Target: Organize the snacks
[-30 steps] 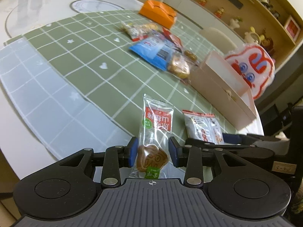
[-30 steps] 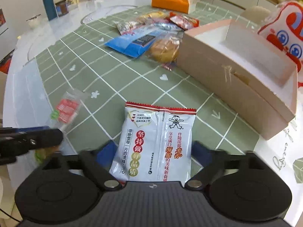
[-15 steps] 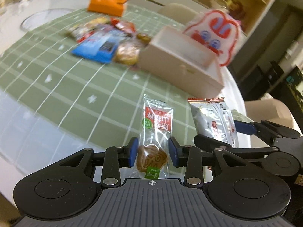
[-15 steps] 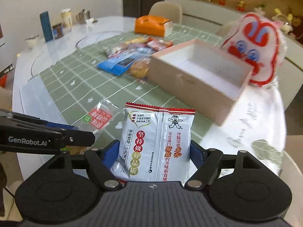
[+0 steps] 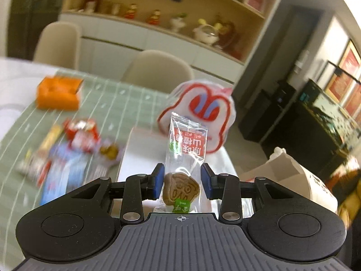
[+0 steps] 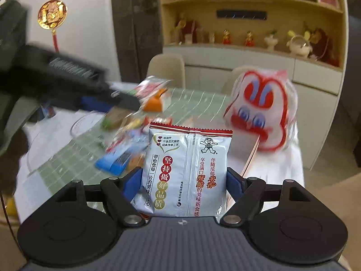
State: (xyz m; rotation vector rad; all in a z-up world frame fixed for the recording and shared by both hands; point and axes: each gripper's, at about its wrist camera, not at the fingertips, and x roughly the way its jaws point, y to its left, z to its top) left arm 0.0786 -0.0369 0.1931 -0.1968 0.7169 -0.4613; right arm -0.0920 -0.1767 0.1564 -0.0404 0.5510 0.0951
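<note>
My left gripper [image 5: 182,180] is shut on a clear cookie packet [image 5: 185,155] with a red label, held upright in the air above the pink box [image 5: 140,149]. My right gripper [image 6: 182,183] is shut on a white rice-cracker packet [image 6: 187,171], also lifted, with the pink box's edge [image 6: 252,155] just to its right. The left gripper with its packet shows blurred at the left of the right wrist view [image 6: 126,99]. Loose snacks [image 5: 74,149] lie on the green checked cloth [image 5: 108,99] left of the box.
A red-and-white rabbit bag [image 5: 203,110] stands behind the box. An orange tissue box [image 5: 58,92] sits at the far left of the cloth. Beige chairs [image 5: 158,67] and a shelf wall stand beyond the table. A white paper bag [image 5: 291,176] is at the right.
Both grippers have risen and tilted up with their packets, moving toward the pink box; the table now sits lower and the room wall fills the views.
</note>
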